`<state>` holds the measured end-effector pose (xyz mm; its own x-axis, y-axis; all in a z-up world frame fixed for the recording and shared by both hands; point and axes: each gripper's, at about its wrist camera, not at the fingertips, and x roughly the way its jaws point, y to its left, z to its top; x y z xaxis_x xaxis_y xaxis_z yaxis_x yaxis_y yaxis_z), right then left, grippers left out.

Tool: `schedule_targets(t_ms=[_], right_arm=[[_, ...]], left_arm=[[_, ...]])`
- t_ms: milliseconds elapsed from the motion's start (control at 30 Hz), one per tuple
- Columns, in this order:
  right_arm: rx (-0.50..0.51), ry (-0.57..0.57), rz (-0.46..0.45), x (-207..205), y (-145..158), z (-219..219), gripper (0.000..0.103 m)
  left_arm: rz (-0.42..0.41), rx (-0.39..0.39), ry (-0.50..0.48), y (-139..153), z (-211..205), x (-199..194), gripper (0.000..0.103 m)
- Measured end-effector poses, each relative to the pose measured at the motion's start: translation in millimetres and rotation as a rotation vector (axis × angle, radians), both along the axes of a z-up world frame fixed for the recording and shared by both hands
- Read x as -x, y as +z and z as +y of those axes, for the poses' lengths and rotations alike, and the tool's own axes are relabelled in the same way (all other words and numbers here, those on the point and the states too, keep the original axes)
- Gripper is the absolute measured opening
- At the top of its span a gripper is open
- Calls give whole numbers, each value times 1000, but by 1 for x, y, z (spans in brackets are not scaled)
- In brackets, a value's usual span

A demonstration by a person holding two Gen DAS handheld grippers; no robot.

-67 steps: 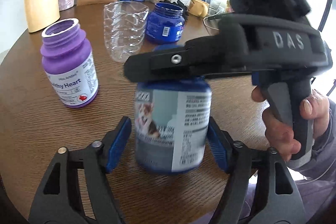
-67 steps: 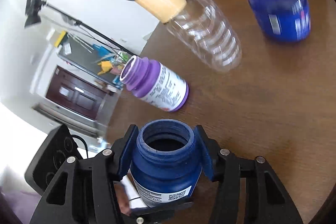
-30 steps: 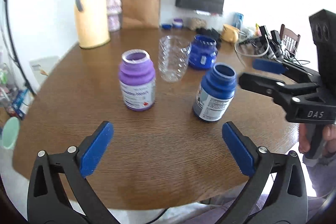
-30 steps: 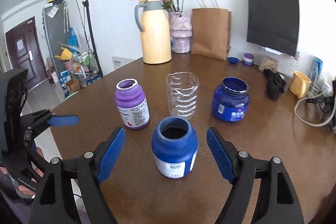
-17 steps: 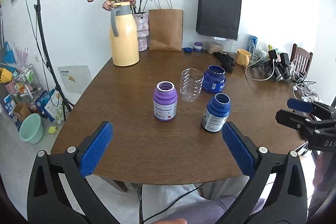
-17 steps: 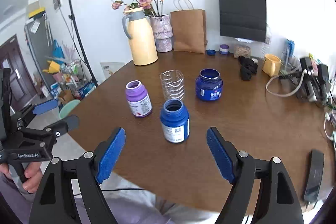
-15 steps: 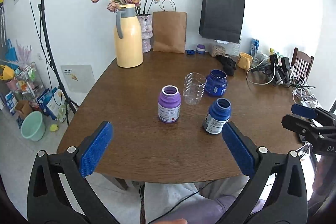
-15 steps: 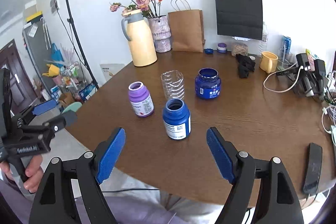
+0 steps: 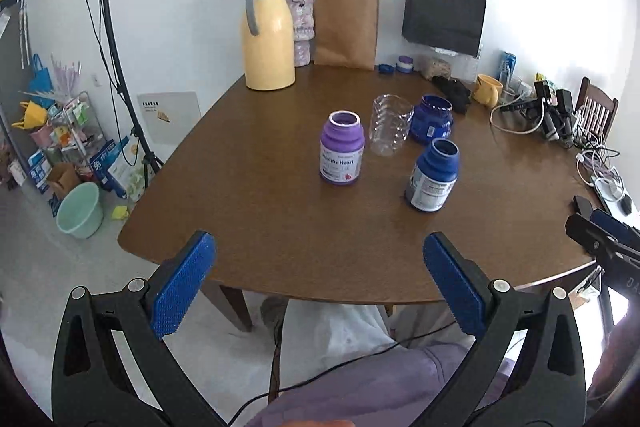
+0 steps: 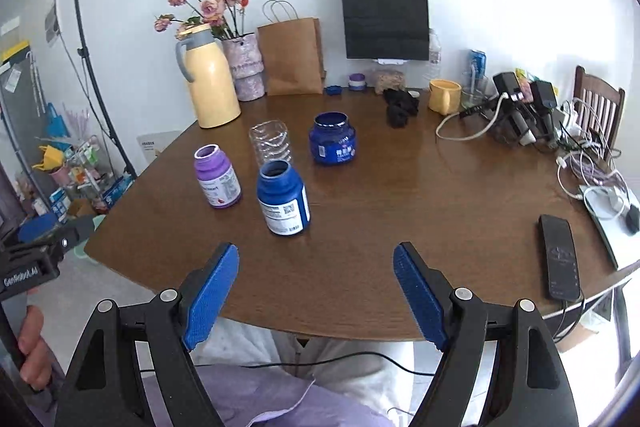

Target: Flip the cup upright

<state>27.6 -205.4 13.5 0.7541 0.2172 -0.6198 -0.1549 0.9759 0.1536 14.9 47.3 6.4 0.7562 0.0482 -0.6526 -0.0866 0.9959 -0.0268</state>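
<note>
A blue jar (image 9: 432, 179) with a white label stands upright and open-mouthed on the brown table (image 9: 280, 227), also seen in the right wrist view as the blue jar (image 10: 283, 197). A purple jar (image 9: 341, 149), a clear ribbed plastic cup (image 9: 390, 125) and a dark blue jar (image 9: 432, 119) stand close behind it, all mouth up. My left gripper (image 9: 318, 243) is open and empty, held back past the table's near edge. My right gripper (image 10: 316, 251) is likewise open and empty, well short of the blue jar.
A yellow thermos (image 9: 268, 43), a flower vase (image 10: 244, 67), a brown paper bag (image 9: 346, 27) and a black bag (image 9: 444, 7) line the far side. A yellow mug (image 10: 442, 95), tangled cables (image 10: 520, 107) and a black phone (image 10: 558, 257) lie on the right. A person's lap is below.
The right gripper let go of the blue jar, which now stands upright on the table. Both grippers opened wide and drew back away from the table, so everything looks smaller.
</note>
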Motion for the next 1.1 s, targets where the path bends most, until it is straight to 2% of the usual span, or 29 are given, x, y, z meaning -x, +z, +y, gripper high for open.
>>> schedule_targets(t_ms=[67,133,233,367,633,1100], right_arm=[[-56,1,32,0,-9,-3,83],[-68,12,54,-2,-13,0,83],[-39,35,48,-1,-12,10,83],[1,55,19,4,-6,18,83],[1,89,11,4,-2,22,83],[5,72,32,0,-6,21,83]], left_arm=[[10,-14,-18,-1,-5,-1,103],[3,-31,-26,1,-9,2,103],[-20,-55,-39,6,-14,6,103],[-28,-50,-31,8,-11,8,103],[-13,-33,-36,4,-11,7,103],[-27,-46,-35,7,-12,9,103]])
